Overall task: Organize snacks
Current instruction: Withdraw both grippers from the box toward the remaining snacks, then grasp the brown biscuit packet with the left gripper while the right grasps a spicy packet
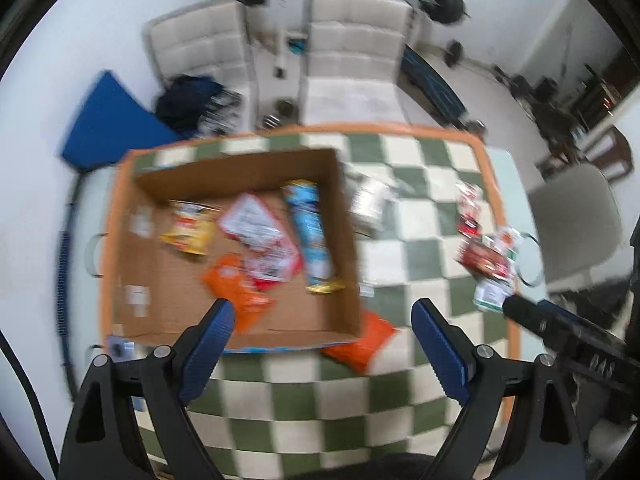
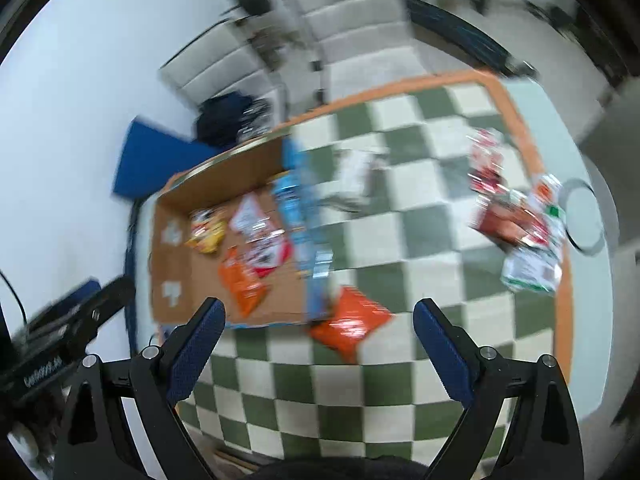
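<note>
Our left gripper (image 1: 324, 312): black angular frame with triangular cut-outs, two fingers (image 1: 210, 344) faced in ribbed blue pads, silver round screws at the pivots. Our right gripper (image 2: 319, 312): same black frame, blue-padded fingers (image 2: 444, 354), silver screws. Each shows in the other's view as a black body with blue trim and blurred white lettering.
</note>
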